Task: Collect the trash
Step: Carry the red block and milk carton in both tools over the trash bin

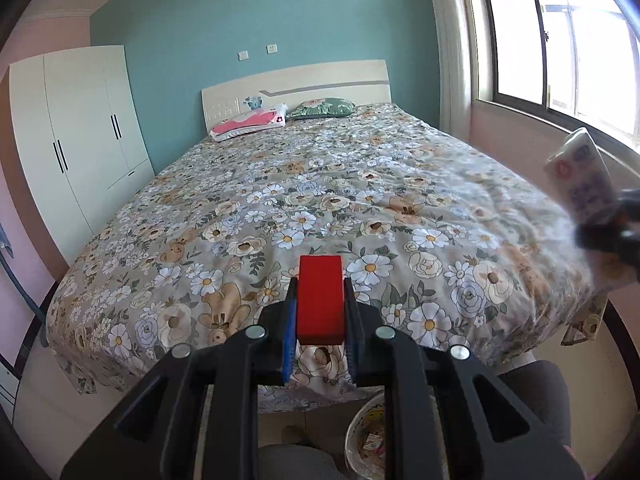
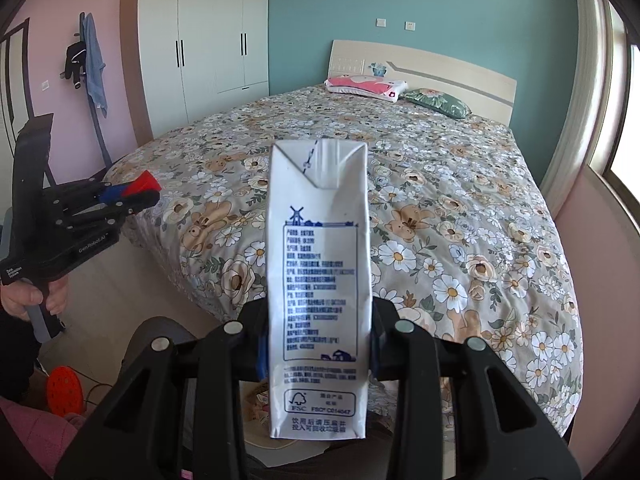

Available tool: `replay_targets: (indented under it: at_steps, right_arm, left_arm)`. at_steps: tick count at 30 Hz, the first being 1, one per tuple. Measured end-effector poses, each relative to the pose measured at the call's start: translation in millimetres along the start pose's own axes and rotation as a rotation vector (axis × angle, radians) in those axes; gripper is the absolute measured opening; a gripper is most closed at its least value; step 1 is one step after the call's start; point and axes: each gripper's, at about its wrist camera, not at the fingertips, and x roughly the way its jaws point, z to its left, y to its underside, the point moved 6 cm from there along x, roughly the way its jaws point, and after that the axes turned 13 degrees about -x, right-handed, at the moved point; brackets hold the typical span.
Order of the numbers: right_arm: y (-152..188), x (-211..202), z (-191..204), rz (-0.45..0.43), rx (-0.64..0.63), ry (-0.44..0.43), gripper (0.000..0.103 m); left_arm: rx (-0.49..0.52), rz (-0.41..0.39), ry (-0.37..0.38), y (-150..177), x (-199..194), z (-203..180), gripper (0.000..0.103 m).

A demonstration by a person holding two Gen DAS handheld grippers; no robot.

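My left gripper (image 1: 320, 300) is shut on a small red box (image 1: 320, 300) and holds it in the air at the foot of the bed; it also shows at the left of the right wrist view (image 2: 138, 192). My right gripper (image 2: 318, 336) is shut on a white milk carton (image 2: 318, 280) with blue print, held upright above the bed's near edge. The carton also shows blurred at the right edge of the left wrist view (image 1: 580, 176). A lined trash bin (image 1: 366, 436) with scraps inside stands on the floor below the left gripper.
A bed with a floral cover (image 1: 300, 200) fills the middle, with two pillows (image 1: 250, 122) at the headboard. A white wardrobe (image 1: 76, 136) stands at the left and a window (image 1: 560, 44) at the right. A red round object (image 2: 64, 390) lies on the floor.
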Motion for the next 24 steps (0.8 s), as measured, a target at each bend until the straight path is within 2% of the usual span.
replay_targets:
  at_steps: [8,13,24]
  right_arm:
    - [55,28,14,0.075,0.046,-0.059,0.036]
    - [95,62,30,0.173,0.065,-0.117,0.036]
    - [164,135,64,0.36,0.113,-0.233,0.036]
  left_arm:
    - [0.023,0.125,0.054,58,17,-4,0.022]
    - [0.07,0.235,0.076,101,38,-11,0.022]
    - [0.047,0.483,0.089,185,96,-7,0.022]
